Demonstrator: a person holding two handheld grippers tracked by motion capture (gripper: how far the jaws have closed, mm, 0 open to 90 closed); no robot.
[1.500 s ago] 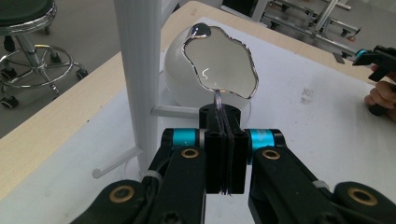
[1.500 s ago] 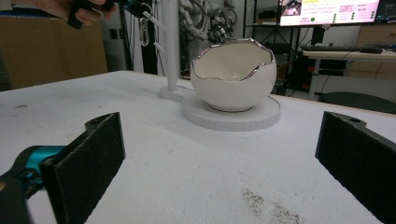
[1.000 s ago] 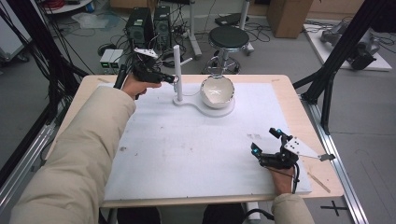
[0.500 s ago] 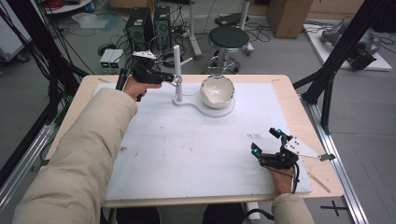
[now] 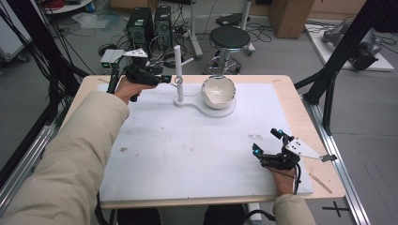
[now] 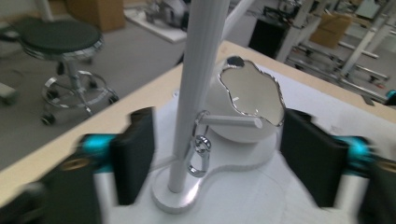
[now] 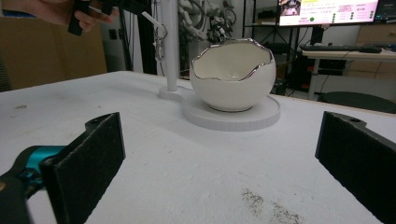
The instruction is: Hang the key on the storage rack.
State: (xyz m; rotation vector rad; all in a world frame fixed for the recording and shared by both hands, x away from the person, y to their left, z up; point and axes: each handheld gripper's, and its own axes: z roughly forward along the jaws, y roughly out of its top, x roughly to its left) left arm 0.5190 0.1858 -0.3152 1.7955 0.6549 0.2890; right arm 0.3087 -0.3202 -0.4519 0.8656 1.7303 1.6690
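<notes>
A white stand has an upright post point(image 5: 178, 70) point(image 6: 196, 88) point(image 7: 169, 42) and a round base point(image 5: 220, 108) point(image 7: 233, 116). On that base sits a white eggshell-shaped bowl with a silver rim point(image 5: 218, 91) point(image 6: 250, 105) point(image 7: 232, 77). A small silver clasp point(image 6: 198, 156) point(image 5: 177, 82) point(image 7: 160, 39) hangs from a side peg on the post. My left gripper point(image 5: 165, 78) point(image 6: 215, 163) is open just left of the post, its jaws on either side of the post and clasp. My right gripper point(image 5: 265, 141) point(image 7: 219, 158) is open, low over the mat near the front right, empty.
A white mat point(image 5: 187, 140) covers most of the wooden table point(image 5: 300, 108). A dark smudge point(image 7: 261, 203) marks the mat near my right gripper. Behind the table are a black stool point(image 5: 230, 37), computer towers point(image 5: 150, 23) and cables on the floor.
My left gripper has edged slightly toward the post. The right gripper has not moved.
</notes>
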